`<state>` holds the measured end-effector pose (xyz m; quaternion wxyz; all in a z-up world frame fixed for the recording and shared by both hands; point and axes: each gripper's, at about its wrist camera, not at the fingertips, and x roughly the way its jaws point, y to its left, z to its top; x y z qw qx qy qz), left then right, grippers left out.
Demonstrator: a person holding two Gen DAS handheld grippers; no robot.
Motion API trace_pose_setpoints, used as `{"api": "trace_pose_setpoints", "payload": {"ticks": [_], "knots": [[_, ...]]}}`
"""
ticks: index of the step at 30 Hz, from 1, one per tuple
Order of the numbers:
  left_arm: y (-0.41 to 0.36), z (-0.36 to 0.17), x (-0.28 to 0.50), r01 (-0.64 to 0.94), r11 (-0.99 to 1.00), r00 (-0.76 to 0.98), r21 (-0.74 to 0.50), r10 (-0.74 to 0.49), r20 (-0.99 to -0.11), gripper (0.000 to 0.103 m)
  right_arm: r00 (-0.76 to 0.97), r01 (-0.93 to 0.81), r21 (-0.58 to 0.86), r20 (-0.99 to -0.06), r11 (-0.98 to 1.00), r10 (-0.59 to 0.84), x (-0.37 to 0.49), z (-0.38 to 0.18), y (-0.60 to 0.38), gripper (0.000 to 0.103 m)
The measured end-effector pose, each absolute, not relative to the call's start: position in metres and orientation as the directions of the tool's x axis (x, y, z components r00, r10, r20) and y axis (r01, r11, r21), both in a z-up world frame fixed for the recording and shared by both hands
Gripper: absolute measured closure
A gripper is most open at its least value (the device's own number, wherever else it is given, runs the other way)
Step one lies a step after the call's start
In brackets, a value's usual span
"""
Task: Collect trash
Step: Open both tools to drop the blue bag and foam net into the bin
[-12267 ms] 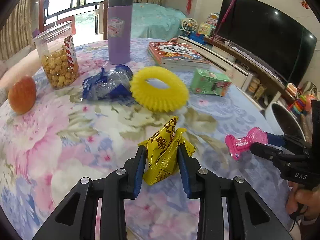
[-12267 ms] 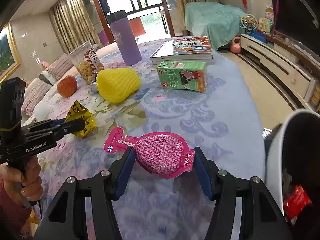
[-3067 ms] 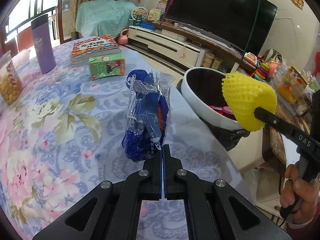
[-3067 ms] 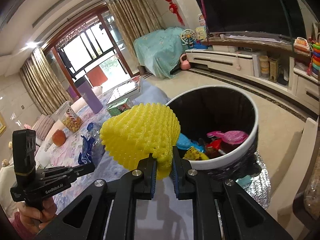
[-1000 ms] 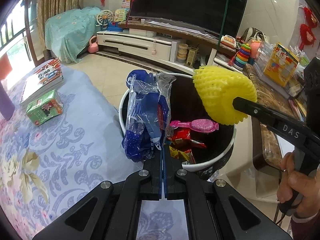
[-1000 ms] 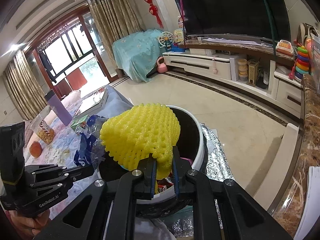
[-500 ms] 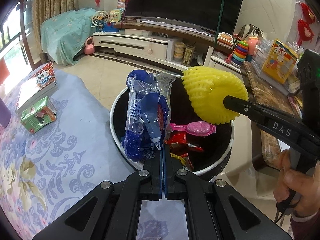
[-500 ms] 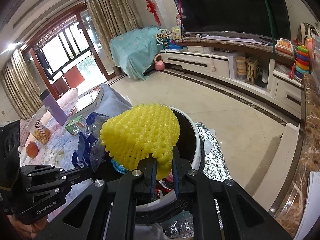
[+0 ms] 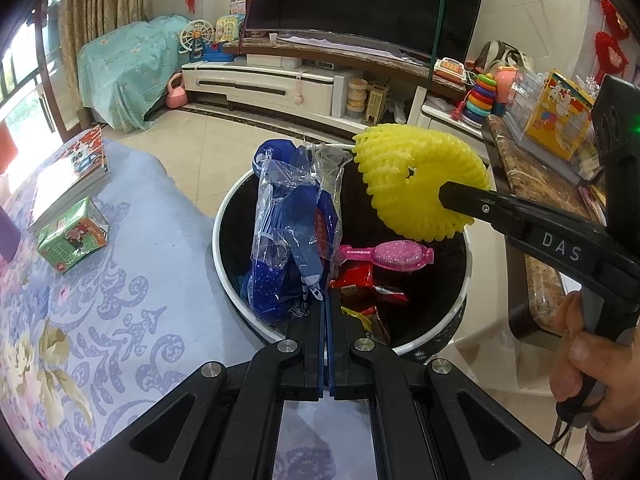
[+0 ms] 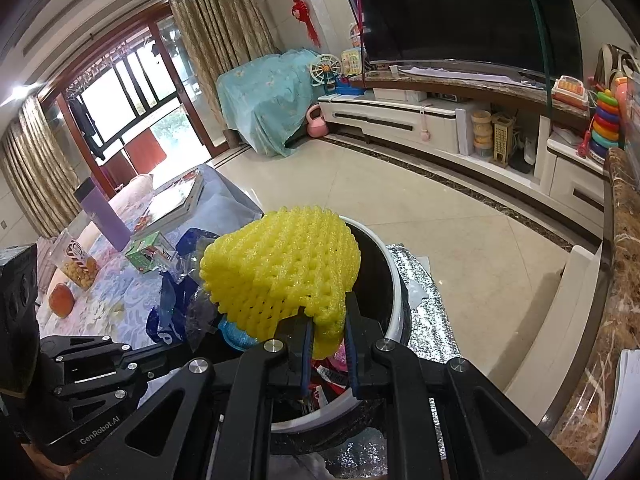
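Over the white-rimmed bin [image 9: 218,240], both grippers point steeply down into its dark mouth. The left gripper [image 9: 325,308] has its jaws pressed flat together on the bottom edge of a blue-and-clear plastic bag [image 9: 292,236], which stands upright above the fingers and hangs over the bin's near-left rim. The right gripper [image 10: 326,334] comes in from about three o'clock in the left view, a hand [image 9: 580,364] wrapped round its grip, jaws pinched on the lower edge of a yellow foam net [image 10: 280,272]; the net sits over the bin's far side, at roughly one o'clock from the bag.

Compared with a second ago, the bin looms larger and more central under both tools, and the net has slid further over its opening. Three seconds back the bag was still over the flowered tablecloth [image 9: 120,320], with the bin off to the right. Neither grip has changed.

Counting now: two grippers, one bag, one net, both still held, neither dropped. Inside the bin, one pink spoon-shaped packet [image 9: 386,254] lies at the centre, with red wrappers [image 9: 360,280] beneath it; I cannot count those exactly. On the table at nine o'clock: one green carton [image 9: 72,240], one stack of books [image 9: 68,180].
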<state>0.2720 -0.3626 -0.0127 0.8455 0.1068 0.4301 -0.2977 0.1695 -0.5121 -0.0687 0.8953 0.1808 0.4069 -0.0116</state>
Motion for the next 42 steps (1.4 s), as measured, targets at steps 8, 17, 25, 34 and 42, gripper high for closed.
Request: {"api": "trace_pose_setpoints", "payload": {"ticks": [8,17,25,34,42], "knots": [[-0.366,-0.015,0.276,0.595,0.801,0.446,-0.072,-0.404,-0.798,0.103,0.661,0.171,0.309,-0.74,0.935,0.124,0.172,-0.072,-0.511,0.09],[-0.369,-0.016,0.282,0.594,0.801,0.433,-0.081,-0.403,-0.806,0.103,0.65,0.164,0.299,-0.749,0.94,0.125,0.177,-0.072,-0.509,0.089],[-0.372,-0.016,0.281,0.593,0.802,0.437,-0.071,-0.394,-0.808,0.103,0.645,0.162,0.299,-0.753,0.94,0.128,0.179,-0.071,-0.509,0.087],[-0.36,-0.009,0.279,0.574,0.811,0.444,-0.109,-0.421,-0.791,0.057,0.638,0.172,0.325,-0.756,0.93,0.146,0.181,-0.071,-0.512,0.049],[-0.337,-0.006,0.262,0.545,0.831,0.482,-0.111,-0.419,-0.77,0.051,0.666,0.175,0.337,-0.732,0.925,0.141,0.169,-0.062,-0.509,0.03]]}}
